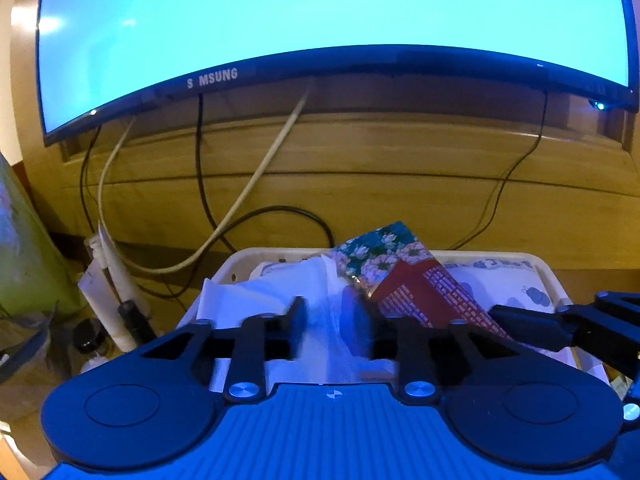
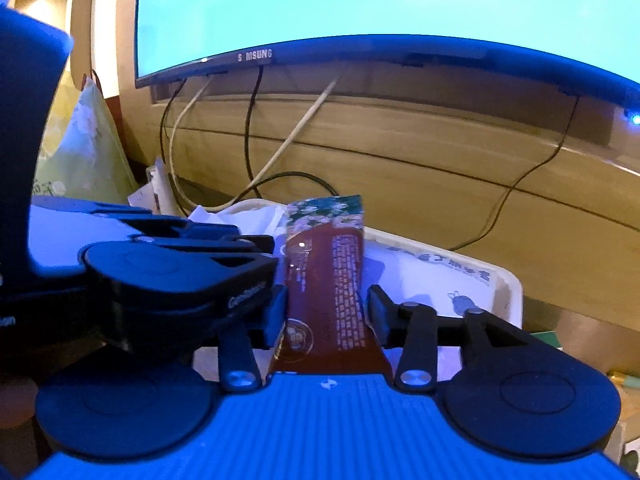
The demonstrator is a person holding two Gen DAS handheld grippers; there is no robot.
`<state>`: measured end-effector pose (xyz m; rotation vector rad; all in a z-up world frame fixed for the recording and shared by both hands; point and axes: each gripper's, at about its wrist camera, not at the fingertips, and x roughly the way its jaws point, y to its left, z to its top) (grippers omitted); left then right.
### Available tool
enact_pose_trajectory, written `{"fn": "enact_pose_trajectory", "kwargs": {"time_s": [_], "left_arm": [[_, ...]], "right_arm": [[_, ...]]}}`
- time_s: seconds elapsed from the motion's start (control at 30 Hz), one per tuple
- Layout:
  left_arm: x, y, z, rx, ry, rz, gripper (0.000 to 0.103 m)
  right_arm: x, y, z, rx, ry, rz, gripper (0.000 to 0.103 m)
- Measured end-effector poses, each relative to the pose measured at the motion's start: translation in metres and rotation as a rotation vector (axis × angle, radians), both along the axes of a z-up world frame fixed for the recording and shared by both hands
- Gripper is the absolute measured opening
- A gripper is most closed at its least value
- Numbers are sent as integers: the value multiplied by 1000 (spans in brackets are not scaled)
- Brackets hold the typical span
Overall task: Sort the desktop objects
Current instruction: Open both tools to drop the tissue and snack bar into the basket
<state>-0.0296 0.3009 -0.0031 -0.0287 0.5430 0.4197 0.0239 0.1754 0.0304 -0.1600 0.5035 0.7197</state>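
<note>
Hovering over the cream plastic tray (image 1: 554, 280) at lower centre of both views, under the big curved monitor (image 1: 320, 20) that fills the top of the frame. Both grippers sit side by side above it.

Left gripper (image 1: 330, 312): jaws parted about halfway, crumpled white tissue paper (image 1: 256, 296) lying in the gap. Pads don't look pressed on it, so I'd call it let go and resting in the tray.

Right gripper (image 2: 326, 308): also about half open. The long red-brown foil packet with a floral teal end (image 2: 324, 264) stands between the fingers, the floral end up and leaning back over the tray. A sliver of gap shows on the right pad; on the left side I can't tell whether it touches. Looks released or nearly so, not clamped.

Step in hand, my read: dropping both items into the tray.

How to do it well:
- Open the right jaws a bit wider before backing out — the packet is tall and could drag out on a pad.
- Pull each gripper straight back along its own fingers, no sideways sweep; the two heads are nearly touching at the right edge of the left view.
- Lift clear of the tray rim first.
- Watch the loose tissue — light, it could snag and follow.

Black and cream cables (image 1: 208, 216) behind the tray stay out of the way.
</note>
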Motion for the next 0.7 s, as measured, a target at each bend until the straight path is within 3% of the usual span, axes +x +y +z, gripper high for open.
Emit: {"fn": "enact_pose_trajectory", "kwargs": {"time_s": [0.07,0.13,0.17,0.7], "left_arm": [[0,-1,0,11,-5,12,82],[-2,-1,2,20,-21,17,97],[-3,-2,3,20,-28,15,100],[-3,-7,9,-35,-12,31,103]], "right_arm": [[0,-2,2,-3,-10,-4,57],[-2,-5,4,-6,-28,-13,64],[-3,-6,5,-4,-34,-16,66],[-9,-19,12,2,-59,-9,66]]}}
